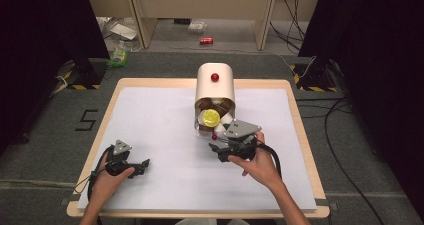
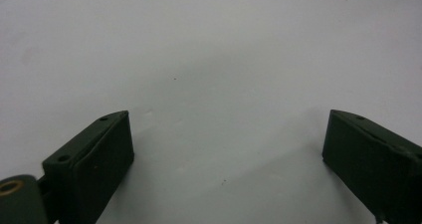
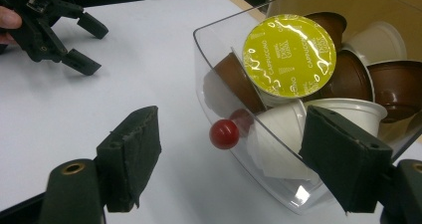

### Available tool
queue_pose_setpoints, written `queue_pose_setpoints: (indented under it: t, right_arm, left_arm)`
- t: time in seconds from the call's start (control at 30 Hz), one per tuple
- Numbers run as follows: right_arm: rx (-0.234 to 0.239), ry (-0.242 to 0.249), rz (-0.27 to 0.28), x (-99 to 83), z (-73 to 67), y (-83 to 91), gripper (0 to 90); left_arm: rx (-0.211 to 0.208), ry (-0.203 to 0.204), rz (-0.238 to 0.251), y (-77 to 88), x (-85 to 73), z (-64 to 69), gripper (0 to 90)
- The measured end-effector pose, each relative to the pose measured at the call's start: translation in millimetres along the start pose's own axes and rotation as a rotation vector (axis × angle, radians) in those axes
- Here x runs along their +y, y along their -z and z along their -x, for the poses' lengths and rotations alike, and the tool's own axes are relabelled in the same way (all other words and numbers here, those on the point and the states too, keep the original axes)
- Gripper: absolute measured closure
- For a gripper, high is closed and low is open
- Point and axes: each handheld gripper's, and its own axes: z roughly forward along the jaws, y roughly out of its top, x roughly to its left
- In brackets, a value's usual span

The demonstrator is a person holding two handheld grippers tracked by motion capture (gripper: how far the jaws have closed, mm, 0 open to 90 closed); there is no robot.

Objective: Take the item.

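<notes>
Red knob (image 3: pixel 224 134) between right gripper (image 3: pixel 231 157) jaws

white capsule (image 3: pixel 278 134) partly hidden, drawer (image 3: pixel 298 196) cropped

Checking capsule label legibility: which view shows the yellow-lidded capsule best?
Right gripper view. The yellow-lidded capsule sits close and faces the camera, its print readable, in the clear drawer. In the high view it is a small yellow disc, no text legible. The left gripper view looks at bare table.

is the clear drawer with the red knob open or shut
Open: the clear drawer sticks out of the beige dispenser, capsules exposed.
</notes>
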Motion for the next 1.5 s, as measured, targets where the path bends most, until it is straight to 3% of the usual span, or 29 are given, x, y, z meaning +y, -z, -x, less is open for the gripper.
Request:
queue_pose_setpoints:
  t: [0.37, 0.43, 0.7, 0.9, 1.0, 1.5]
  right_arm:
    - [0.008, 0.011, -0.01, -5.9, -9.6, 4.0, 25.0]
    - [0.01, -0.008, -0.007, -5.4, -9.7, 4.5, 26.0]
    - [-0.01, -0.025, 0.05, 2.3, -8.0, 8.8, 27.3]
    - [-0.03, -0.049, 0.057, 8.0, -3.4, 6.9, 28.2]
    - [-0.032, -0.083, 0.059, 12.1, 1.0, 2.9, 29.0]
    - [-0.078, -0.123, 0.064, 28.8, 12.7, -15.3, 29.3]
  left_arm:
    - [0.0, 0.0, 0.0, 0.0, 0.0, 0.0, 5.1]
    - [0.0, 0.0, 0.0, 0.0, 0.0, 0.0, 5.1]
    - [0.0, 0.0, 0.0, 0.0, 0.0, 0.0, 5.1]
    - [0.0, 0.0, 0.0, 0.0, 0.0, 0.0, 5.1]
    - [0.0, 0.0, 0.0, 0.0, 0.1, 0.0, 5.1]
    - [0.0, 0.0, 0.0, -0.1, 0.0, 0.0, 5.1]
